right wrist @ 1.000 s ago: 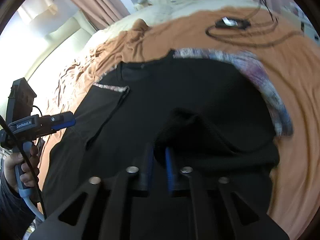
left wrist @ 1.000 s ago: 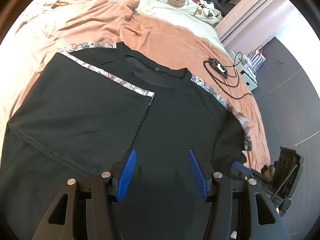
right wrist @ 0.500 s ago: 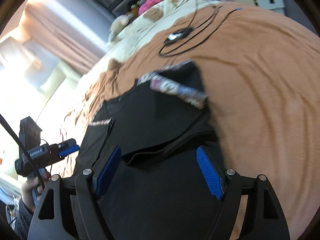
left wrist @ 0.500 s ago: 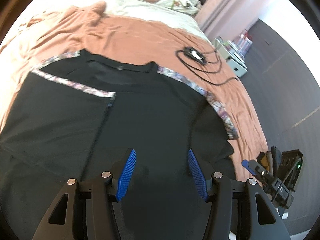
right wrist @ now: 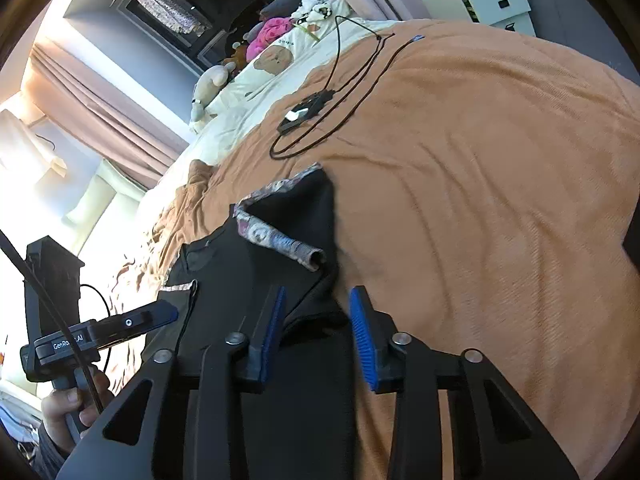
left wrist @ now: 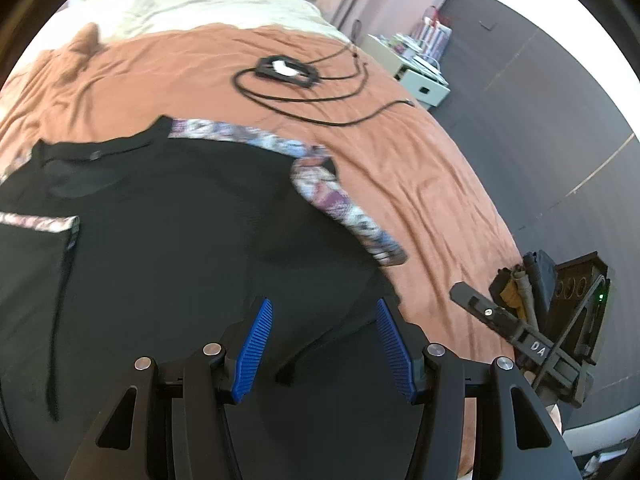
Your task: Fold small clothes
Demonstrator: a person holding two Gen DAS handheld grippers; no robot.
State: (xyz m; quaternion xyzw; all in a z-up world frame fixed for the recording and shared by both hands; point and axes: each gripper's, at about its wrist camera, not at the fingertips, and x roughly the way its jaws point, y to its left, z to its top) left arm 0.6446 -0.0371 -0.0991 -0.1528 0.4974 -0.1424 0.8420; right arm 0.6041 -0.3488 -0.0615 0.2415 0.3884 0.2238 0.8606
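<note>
Right claw just narrowed, pads astride black shirt edge.

The left gripper hangs with jaws apart over a black shirt on an orange blanket; a cabled device lies at twelve o'clock.

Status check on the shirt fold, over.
Left claw open, empty, over the black shirt. Right claw has just been closing, nothing pinched, at the shirt's right edge. Right sleeve folded in. Cable beyond the collar, not touching.
</note>
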